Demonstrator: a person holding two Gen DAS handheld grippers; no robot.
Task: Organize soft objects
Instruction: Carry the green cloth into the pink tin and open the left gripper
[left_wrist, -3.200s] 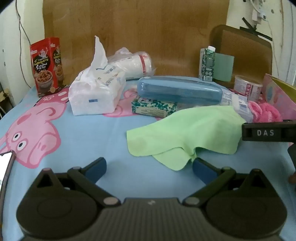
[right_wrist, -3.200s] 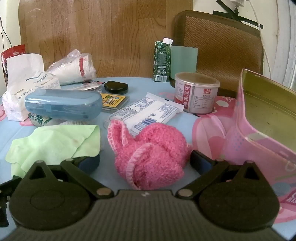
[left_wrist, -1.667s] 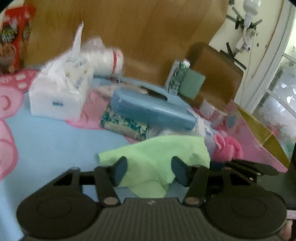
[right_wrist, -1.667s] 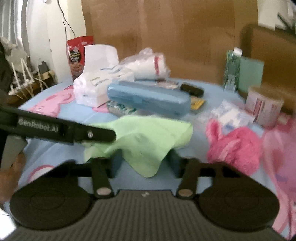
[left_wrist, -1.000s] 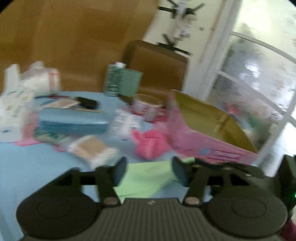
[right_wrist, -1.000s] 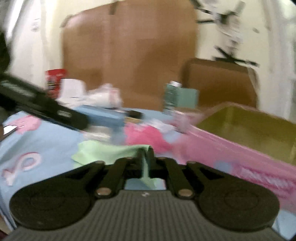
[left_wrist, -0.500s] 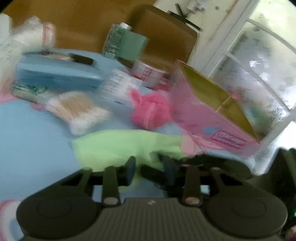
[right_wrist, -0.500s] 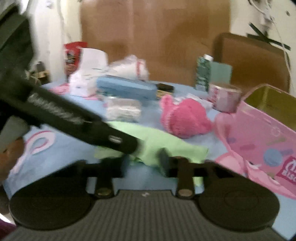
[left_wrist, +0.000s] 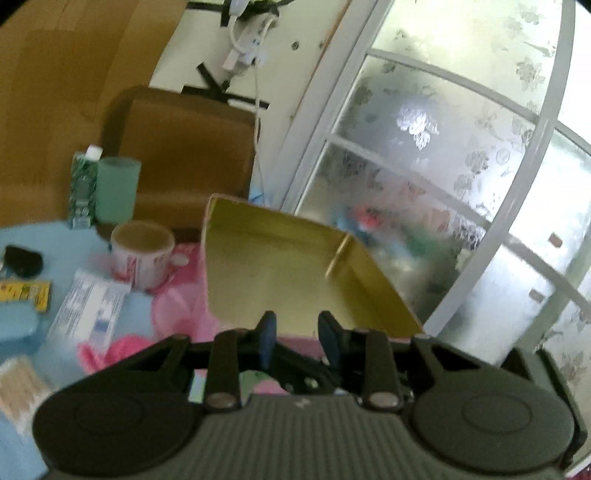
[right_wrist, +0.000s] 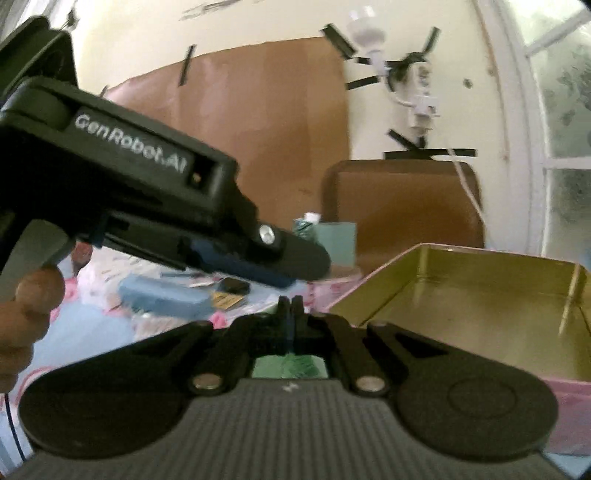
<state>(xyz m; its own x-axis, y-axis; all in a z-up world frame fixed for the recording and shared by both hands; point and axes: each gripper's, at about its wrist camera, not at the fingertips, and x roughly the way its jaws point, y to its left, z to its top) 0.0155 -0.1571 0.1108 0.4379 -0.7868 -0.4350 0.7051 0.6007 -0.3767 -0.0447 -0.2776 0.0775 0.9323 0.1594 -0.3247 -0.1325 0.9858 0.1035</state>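
Right gripper (right_wrist: 291, 306) clamped on green cloth (right_wrist: 288, 365); left gripper (left_wrist: 297, 332) closed, cloth barely visible beneath (grip unclear). Cloth raised before pink tin (right_wrist: 461, 295) near table's right edge; lift clear of rim, lower flat inside

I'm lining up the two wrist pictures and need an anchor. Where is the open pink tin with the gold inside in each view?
Left wrist: the pink tin sits centre frame, just beyond the fingertips, window to its right.
Right wrist: the tin fills the lower right, open side up.
Shared landmark: the brown chair back behind the tin.
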